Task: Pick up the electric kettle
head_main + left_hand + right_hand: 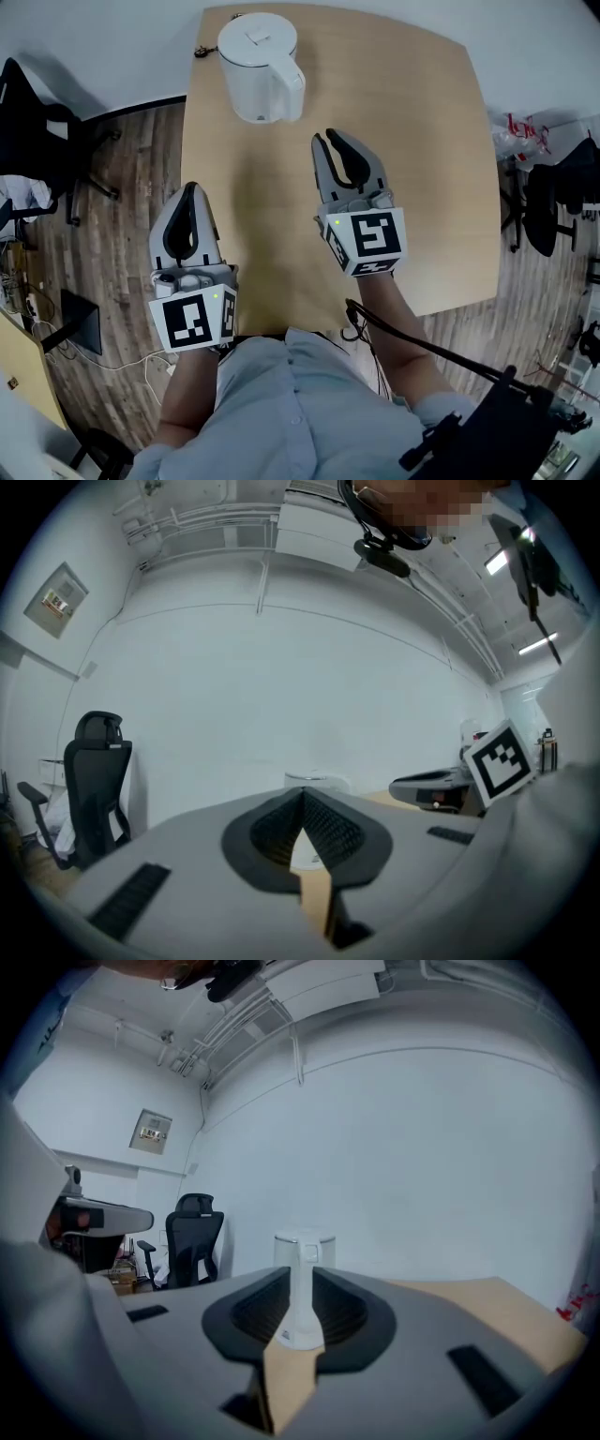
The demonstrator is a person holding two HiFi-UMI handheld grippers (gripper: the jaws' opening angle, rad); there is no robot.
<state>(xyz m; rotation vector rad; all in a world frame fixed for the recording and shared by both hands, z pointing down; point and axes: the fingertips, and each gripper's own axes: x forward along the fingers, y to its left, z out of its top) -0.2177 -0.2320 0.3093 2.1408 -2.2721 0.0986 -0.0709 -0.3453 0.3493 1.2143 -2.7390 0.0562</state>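
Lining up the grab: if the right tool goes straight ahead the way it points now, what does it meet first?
The kettle, probably its handle: it sits centred between the right tool's jaws, with only table in between.

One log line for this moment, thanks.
phase: pre-grasp | kettle: upright on table, untouched | left gripper: shut, empty | right gripper: slightly open, facing kettle

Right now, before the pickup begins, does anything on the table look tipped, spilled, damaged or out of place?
Nothing stands out. The electric kettle stands upright with its lid shut near the far end of the table. No spill or mark shows on the wood around it, and no damage shows on the kettle.
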